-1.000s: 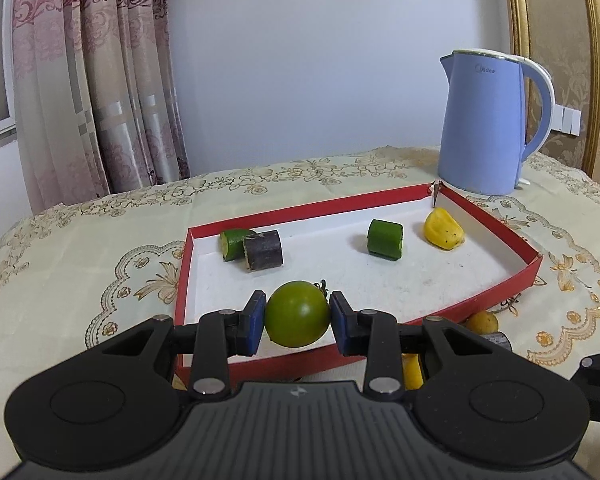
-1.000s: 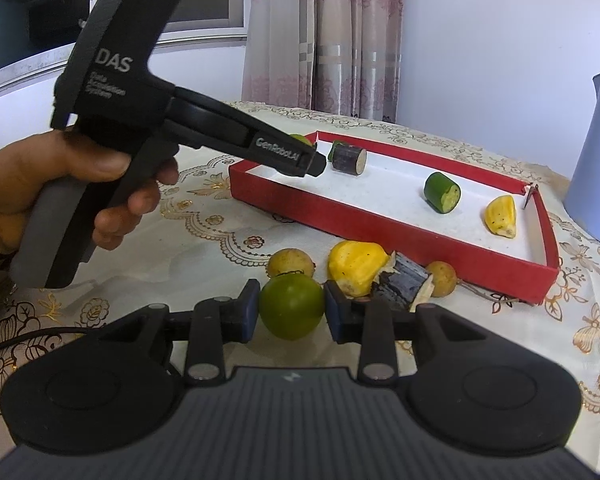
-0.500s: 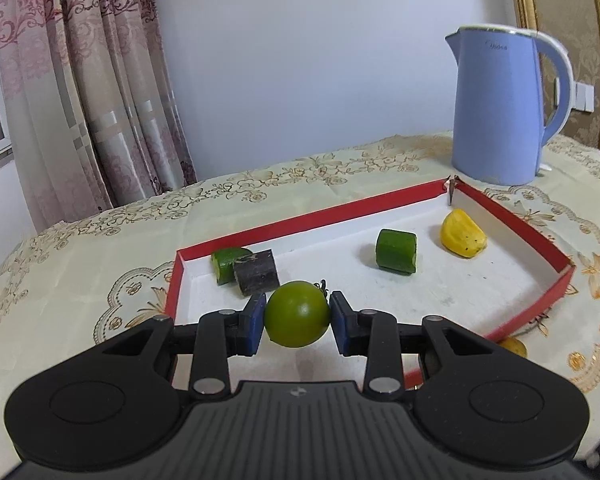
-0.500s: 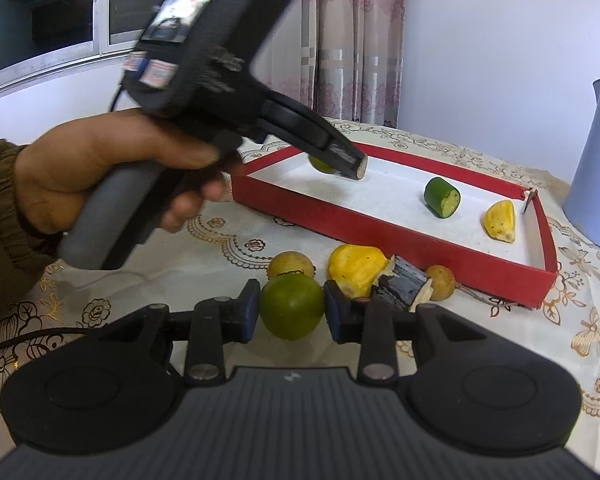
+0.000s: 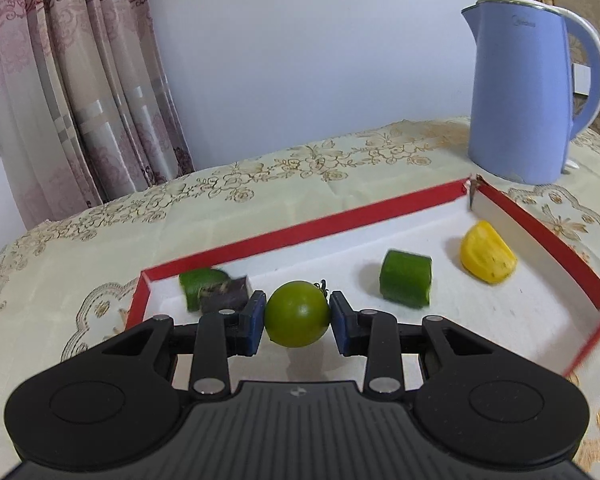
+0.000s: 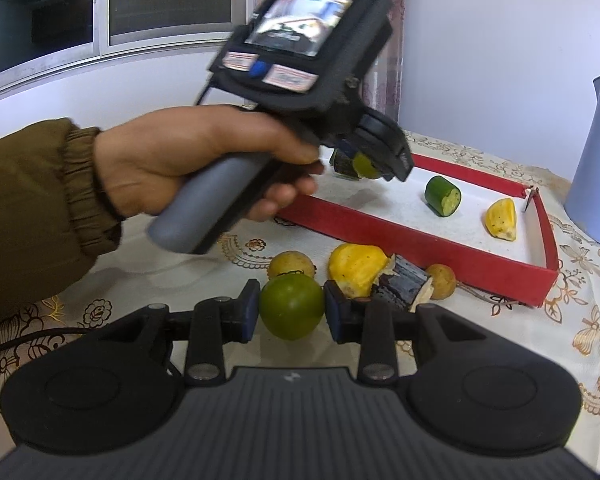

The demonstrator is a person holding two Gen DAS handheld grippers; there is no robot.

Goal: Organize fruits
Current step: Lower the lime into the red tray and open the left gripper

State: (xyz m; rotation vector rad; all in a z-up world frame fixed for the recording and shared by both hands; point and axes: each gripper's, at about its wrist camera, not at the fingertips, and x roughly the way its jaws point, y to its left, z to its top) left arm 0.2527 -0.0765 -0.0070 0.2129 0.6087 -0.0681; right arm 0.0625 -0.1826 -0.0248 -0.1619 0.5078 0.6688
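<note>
Left gripper [image 5: 297, 317] has its blue pads clamped on a round green fruit [image 5: 297, 314] – looks like a lime or a green tomato, little stem on top – and it's held over the near-left part of the red tray [image 5: 540, 224]. The jaws are only as far apart as the fruit is wide, pads touching both sides.

Right gripper [image 6: 291, 309] is doing the same thing with a 2nd green fruit [image 6: 292, 306], squeezed between its pads, but this one is outside the tray, above the tablecloth [image 6: 580, 340].

Just past that fruit there's a small pile on the cloth: 2 small yellowish round fruits [image 6: 291, 264] [image 6: 441, 281], a yellow wedge [image 6: 356, 270] and a dark purple-black chunk [image 6: 405, 283] that seems to touch the wedge.

Inside the tray, on its white floor – a green cylinder piece [image 5: 406, 278] in the middle, a yellow piece [image 5: 487, 258] near the far right corner, and at the far left end a green piece [image 5: 198, 282] right up against a dark chunk [image 5: 225, 295].

In the right wrist view a hand [image 6: 188, 164] in an olive sleeve [image 6: 32, 200] grips the left tool's handle. A blue electric kettle [image 5: 524, 92] stands behind the tray, near its far right corner.
</note>
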